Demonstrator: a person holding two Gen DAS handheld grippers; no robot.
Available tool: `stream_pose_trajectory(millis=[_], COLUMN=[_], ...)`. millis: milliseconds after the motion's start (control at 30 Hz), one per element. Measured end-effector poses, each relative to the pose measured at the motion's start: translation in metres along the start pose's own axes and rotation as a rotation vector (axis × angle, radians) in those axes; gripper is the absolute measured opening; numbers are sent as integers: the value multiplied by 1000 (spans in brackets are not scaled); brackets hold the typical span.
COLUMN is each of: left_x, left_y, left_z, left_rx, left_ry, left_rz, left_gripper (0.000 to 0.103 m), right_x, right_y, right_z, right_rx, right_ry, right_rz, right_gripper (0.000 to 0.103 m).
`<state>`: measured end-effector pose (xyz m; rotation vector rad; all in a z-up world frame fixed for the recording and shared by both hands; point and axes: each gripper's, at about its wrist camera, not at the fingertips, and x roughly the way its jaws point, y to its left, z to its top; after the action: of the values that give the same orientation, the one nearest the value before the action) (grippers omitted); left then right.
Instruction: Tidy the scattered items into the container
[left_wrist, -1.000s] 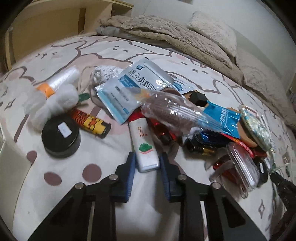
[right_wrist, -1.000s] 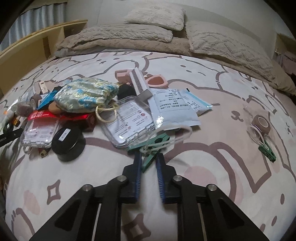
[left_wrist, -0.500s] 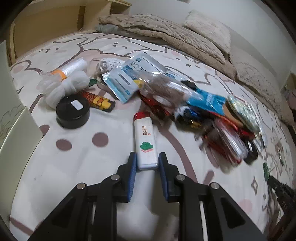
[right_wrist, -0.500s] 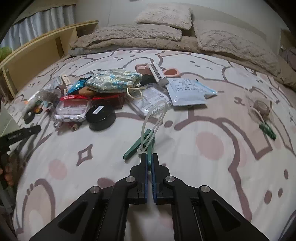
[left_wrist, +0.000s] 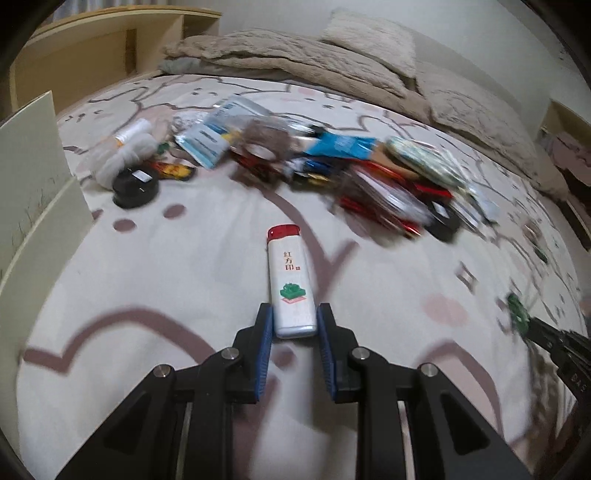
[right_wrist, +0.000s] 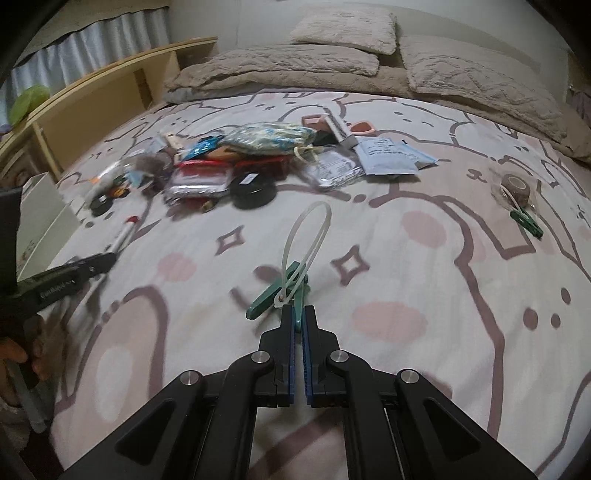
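My left gripper (left_wrist: 294, 320) is shut on a white lighter with a red cap (left_wrist: 290, 282) and holds it above the bed. My right gripper (right_wrist: 298, 314) is shut on a green clothes peg with a clear plastic loop (right_wrist: 291, 282), also lifted off the sheet. The pile of scattered items (left_wrist: 332, 166) lies further back on the bed; it also shows in the right wrist view (right_wrist: 258, 162). A pale cream container wall (left_wrist: 33, 166) stands at the left edge. The left gripper (right_wrist: 66, 280) with the lighter shows at the left of the right wrist view.
A black round tin (left_wrist: 135, 187) and a white wad (left_wrist: 122, 158) lie left of the pile. A brown tape roll (right_wrist: 515, 184) and a second green peg (right_wrist: 526, 221) lie apart at the right. Pillows and a blanket (right_wrist: 332, 62) fill the back; a wooden shelf (right_wrist: 110, 99) runs along the left.
Both grippers have pulled back from the pile, carrying the lighter and the peg with them. The pile now lies farther away in both views, and the container wall has come into the left view.
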<state>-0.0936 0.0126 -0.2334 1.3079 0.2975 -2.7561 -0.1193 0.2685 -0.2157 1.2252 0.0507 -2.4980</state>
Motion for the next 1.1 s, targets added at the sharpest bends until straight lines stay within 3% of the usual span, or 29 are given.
stream_pose_trajectory(millis=[333, 500, 567, 667, 933, 1033, 1100], left_x=[-31, -36, -35, -34, -31, -28, -25], left_y=[-61, -71, -70, -63, -38, -28, -19], left_z=[-45, -55, -53, -50, -40, -36, -31], left_rx=[176, 250, 253, 235, 169, 135, 103], left_ry=[24, 11, 17, 19, 11, 12, 13], left_rz=[-124, -72, -65, -32, 71, 109, 130], left_gripper=[24, 24, 30, 43, 48, 58, 59], right_x=[-21, -14, -14, -14, -15, -17, -17], right_y=[-4, -9, -8, -8, -15, -16, -18], right_z=[-26, -31, -30, -31, -29, -28, -28], right_rx=[15, 40, 36, 38, 40, 30, 20], right_ry=[48, 73, 75, 74, 63, 53, 50], right_rz=[48, 34, 30, 33, 13, -31, -59], right_gripper=[4, 4, 4, 4, 4, 4, 4])
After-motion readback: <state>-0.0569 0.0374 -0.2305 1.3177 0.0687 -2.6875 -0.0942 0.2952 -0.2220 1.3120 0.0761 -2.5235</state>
